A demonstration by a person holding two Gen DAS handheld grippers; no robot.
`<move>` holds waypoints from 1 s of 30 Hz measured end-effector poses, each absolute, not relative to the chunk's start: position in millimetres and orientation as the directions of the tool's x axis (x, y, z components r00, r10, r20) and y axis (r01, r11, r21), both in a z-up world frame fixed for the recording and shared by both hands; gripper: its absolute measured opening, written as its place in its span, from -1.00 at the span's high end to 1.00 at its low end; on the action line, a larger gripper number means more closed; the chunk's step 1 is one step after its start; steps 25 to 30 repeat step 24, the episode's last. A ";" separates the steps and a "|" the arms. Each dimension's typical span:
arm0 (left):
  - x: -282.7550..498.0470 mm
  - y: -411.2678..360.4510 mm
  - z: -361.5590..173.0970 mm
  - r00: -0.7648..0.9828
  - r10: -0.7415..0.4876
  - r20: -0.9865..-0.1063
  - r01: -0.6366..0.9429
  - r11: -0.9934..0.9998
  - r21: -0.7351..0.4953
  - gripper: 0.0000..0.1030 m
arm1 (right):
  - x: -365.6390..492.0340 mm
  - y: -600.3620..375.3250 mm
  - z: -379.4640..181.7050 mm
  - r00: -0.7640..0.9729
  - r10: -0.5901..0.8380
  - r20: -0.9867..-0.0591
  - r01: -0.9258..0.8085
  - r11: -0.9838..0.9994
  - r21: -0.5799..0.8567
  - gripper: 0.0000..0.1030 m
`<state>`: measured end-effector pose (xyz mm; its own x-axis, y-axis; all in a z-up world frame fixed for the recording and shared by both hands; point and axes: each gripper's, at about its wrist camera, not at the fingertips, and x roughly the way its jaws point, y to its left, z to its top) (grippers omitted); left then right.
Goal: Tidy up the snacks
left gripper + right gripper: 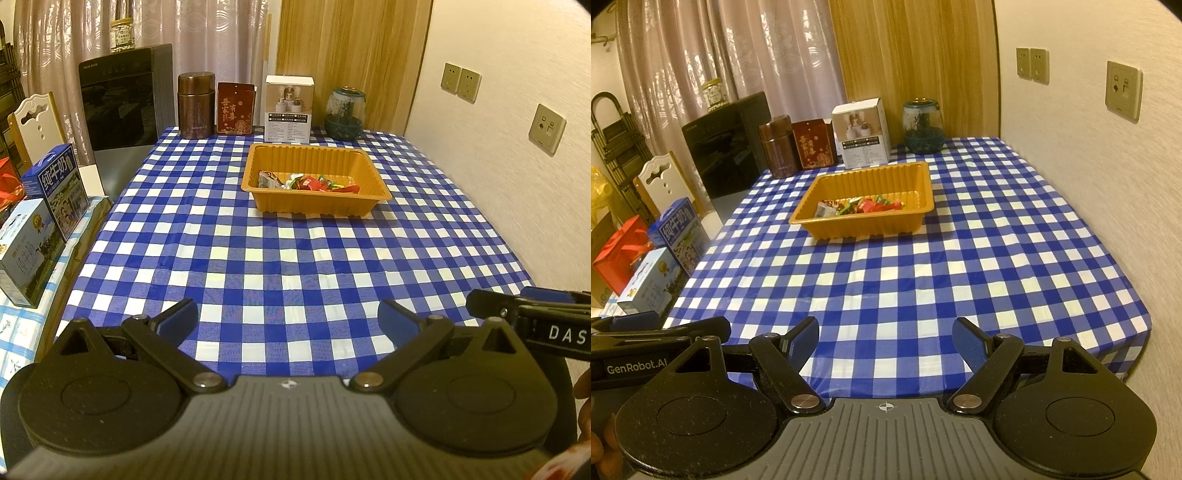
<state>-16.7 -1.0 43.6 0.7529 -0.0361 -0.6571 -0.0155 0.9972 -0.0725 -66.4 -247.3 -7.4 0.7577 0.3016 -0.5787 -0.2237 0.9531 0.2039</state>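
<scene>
An orange plastic tray sits toward the far half of a table spread with a blue-and-white checked tablecloth, its long axis running left to right across the table. Wrapped snacks lie loose inside it along the near wall. Behind the tray, along the far edge, stand a brown canister, a red tin, a white carton and a dark glass jar. Milk cartons stand off the table's left side. Nothing lies between tray and grippers. The left gripper and the right gripper hover over the near edge, jaws spread wide, gripping nothing.
</scene>
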 end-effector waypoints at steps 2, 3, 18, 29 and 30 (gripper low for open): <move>-16.9 -2.2 43.1 0.753 -0.037 -0.657 -0.015 0.997 -0.074 -1.00 | -66.1 -247.4 -7.4 0.758 0.302 -0.578 -0.224 0.953 0.204 -0.53; -17.2 -3.2 43.1 0.753 -0.037 -0.657 -0.015 0.997 -0.074 -1.00 | -66.0 -247.4 -7.4 0.758 0.301 -0.579 -0.223 0.953 0.204 -0.53; -17.0 -1.5 43.1 0.754 -0.038 -0.656 -0.014 0.997 -0.075 -1.00 | -67.9 -246.3 -9.1 0.756 0.303 -0.580 -0.224 0.953 0.205 -0.53; -19.1 -0.6 45.3 0.776 -0.056 -0.628 -0.006 0.995 -0.097 -1.00 | -69.1 -244.9 -9.0 0.757 0.305 -0.577 -0.226 0.952 0.206 -0.53; -19.1 -0.6 45.3 0.776 -0.056 -0.628 -0.006 0.995 -0.097 -1.00 | -69.1 -244.9 -9.0 0.757 0.305 -0.577 -0.226 0.952 0.206 -0.53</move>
